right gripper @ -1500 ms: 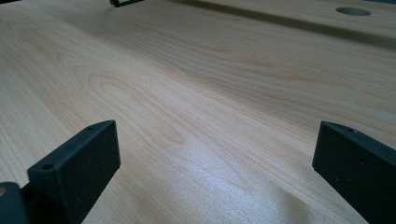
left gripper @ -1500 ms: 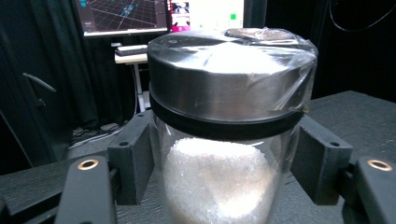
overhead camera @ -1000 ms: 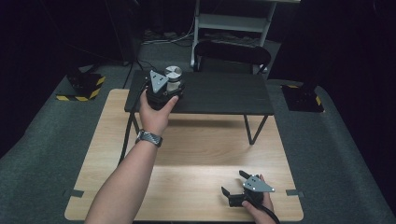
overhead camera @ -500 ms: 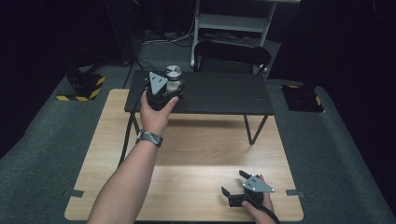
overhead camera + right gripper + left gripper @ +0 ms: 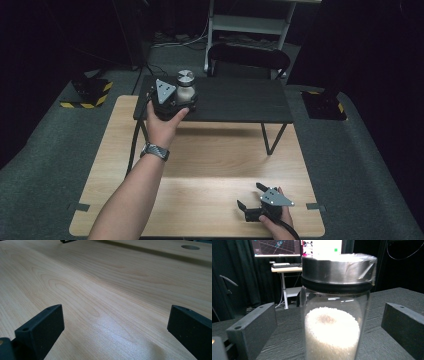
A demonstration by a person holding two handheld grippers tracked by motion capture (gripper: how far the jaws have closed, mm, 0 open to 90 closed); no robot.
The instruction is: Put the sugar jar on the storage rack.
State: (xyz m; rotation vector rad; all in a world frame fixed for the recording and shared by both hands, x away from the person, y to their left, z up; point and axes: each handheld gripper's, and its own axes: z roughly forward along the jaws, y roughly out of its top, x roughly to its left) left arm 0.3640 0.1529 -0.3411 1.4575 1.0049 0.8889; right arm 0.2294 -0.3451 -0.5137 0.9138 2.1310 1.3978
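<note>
Left gripper [image 5: 181, 102]: jaws have just been opening and stand released — the glass jar [image 5: 336, 315] sits between them, untouched on either side. The jar, steel-lidded and part-filled with white grains, stands upright on the raised black bench [image 5: 240, 102]. Right gripper [image 5: 251, 204]: jaws spread, nothing between them, resting on the wooden bench [image 5: 105, 290].

Dim, dark surroundings; overhead light glares on the wooden table [image 5: 200, 200], close jar [image 5: 336, 315] soft.
</note>
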